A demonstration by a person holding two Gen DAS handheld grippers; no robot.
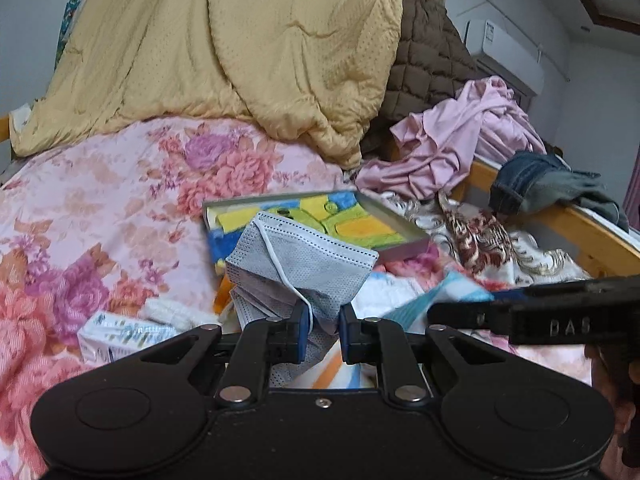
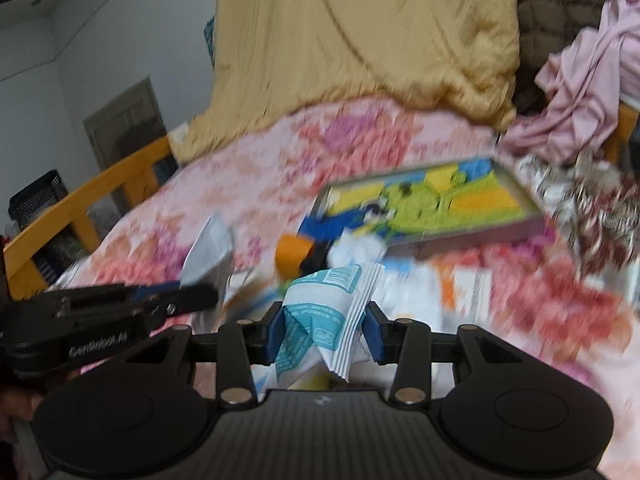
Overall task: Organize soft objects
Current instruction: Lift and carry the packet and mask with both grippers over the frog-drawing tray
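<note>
The left tongs [image 1: 324, 320] are clamped on a grey face mask [image 1: 296, 264], which is held up just above the bed [image 1: 100, 200] with its white ear loop [image 1: 276, 256] draped across the front. The right tongs [image 2: 324, 332] are closed on a crumpled white-and-teal wrapper [image 2: 328, 308], apparently the mask's packaging; that view is blurred, so the print cannot be read. Each pair of tongs is seen from the other's camera, side by side and near one another.

Just beyond the mask, a shallow grey box [image 1: 400, 246] is seen lying open on the floral sheet, with bright yellow, green and blue cloths [image 1: 360, 224] laid inside. A small white carton [image 1: 120, 336] and a white knitted piece [image 1: 172, 314] lie beside the left tongs. Further back, a yellow quilt [image 1: 240, 48] is heaped against the wall, a brown quilted jacket [image 1: 428, 60] is piled next to it, a pink garment [image 1: 460, 136] is bunched near the wooden bed rail [image 1: 580, 236], and a pair of jeans [image 1: 540, 184] is hung over that rail.

The task is judged to be at an early or middle stage: some cloths are already gathered in the box, while the mask and wrapper are not yet set down and the larger garments remain unsorted.
</note>
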